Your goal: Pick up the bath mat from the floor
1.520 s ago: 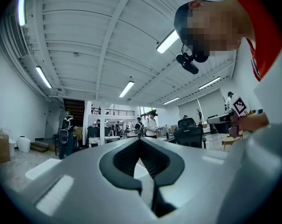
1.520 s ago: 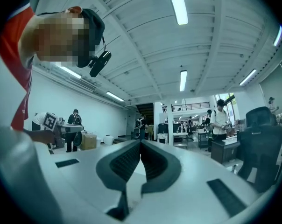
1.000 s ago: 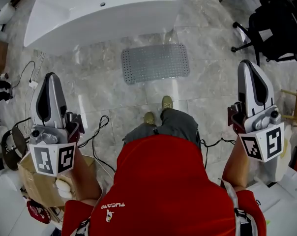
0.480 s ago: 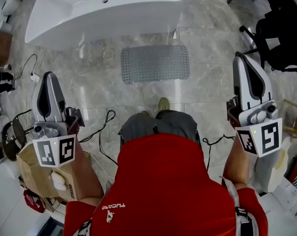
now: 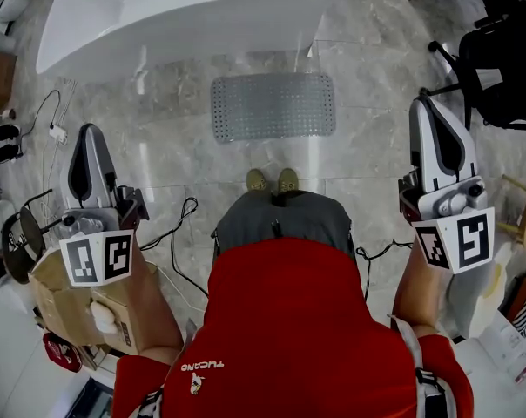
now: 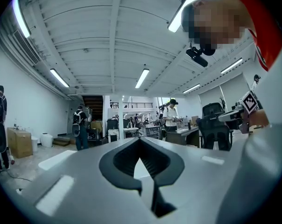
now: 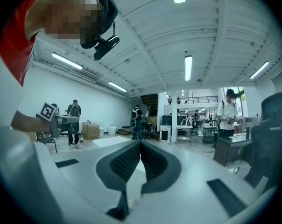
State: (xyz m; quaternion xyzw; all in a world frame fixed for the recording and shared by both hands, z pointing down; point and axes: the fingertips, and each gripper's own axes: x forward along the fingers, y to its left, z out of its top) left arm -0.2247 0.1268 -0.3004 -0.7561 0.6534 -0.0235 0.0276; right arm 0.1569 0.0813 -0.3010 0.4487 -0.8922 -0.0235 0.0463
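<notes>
Marble floor [image 5: 376, 146] by bathtub [image 5: 176, 16]: bath mat [image 5: 273, 106] lay untouched, left gripper [image 5: 90, 131] and right gripper [image 5: 429, 104] clenched empty; approach stage, lowering and opening judged next.

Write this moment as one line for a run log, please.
stage: pre-pickup | bath mat: flat on floor before bathtub, untouched | left gripper: shut, empty | right gripper: shut, empty
</notes>
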